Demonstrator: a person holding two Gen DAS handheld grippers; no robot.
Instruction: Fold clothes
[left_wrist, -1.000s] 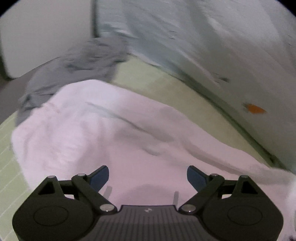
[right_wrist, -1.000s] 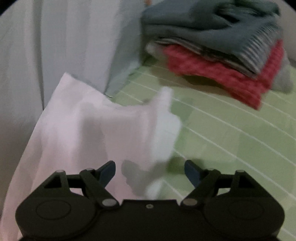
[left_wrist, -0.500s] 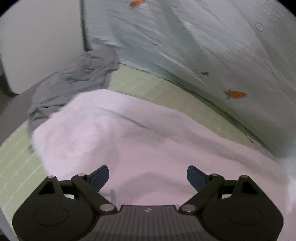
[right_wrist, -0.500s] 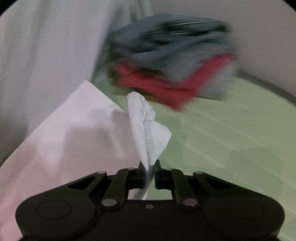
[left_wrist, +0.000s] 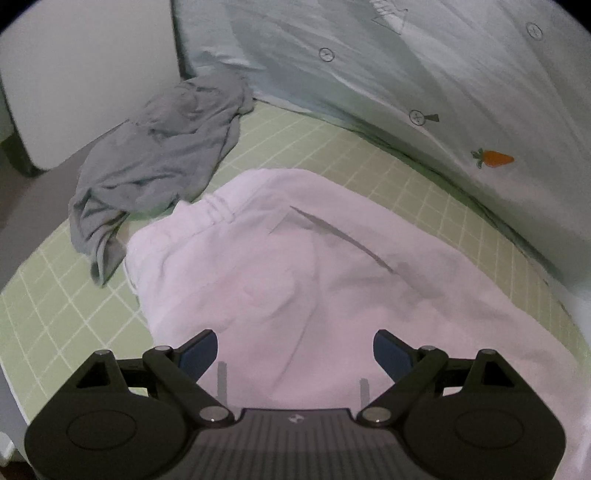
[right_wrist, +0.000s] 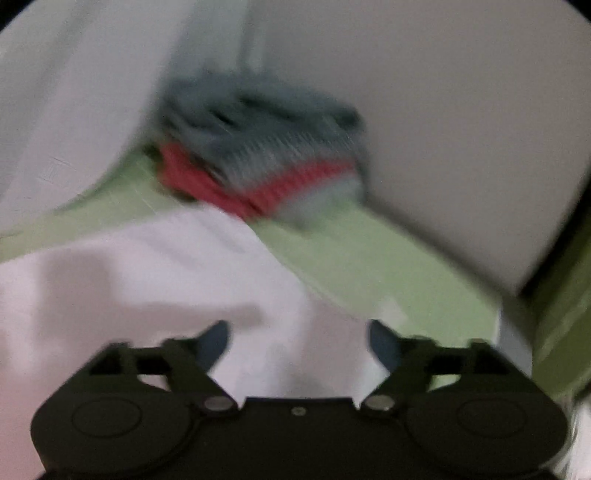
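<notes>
A white garment (left_wrist: 295, 280) lies spread and wrinkled on the green checked bed sheet (left_wrist: 55, 314). My left gripper (left_wrist: 295, 350) is open and empty just above its near part. In the blurred right wrist view the same white garment (right_wrist: 147, 288) lies under my right gripper (right_wrist: 297, 341), which is open and empty. A crumpled grey garment (left_wrist: 159, 155) lies at the far left of the bed, touching the white one's far corner.
A stack of folded clothes (right_wrist: 266, 158), grey on top and red below, sits on the sheet by the wall. A pale quilt with a carrot print (left_wrist: 424, 74) runs along the far side. A white board (left_wrist: 85, 74) stands at the bed's end.
My right gripper shut on a white fold half a second ago and has now opened and let it go; its view swung right. My left gripper stayed open and pulled back a little.
</notes>
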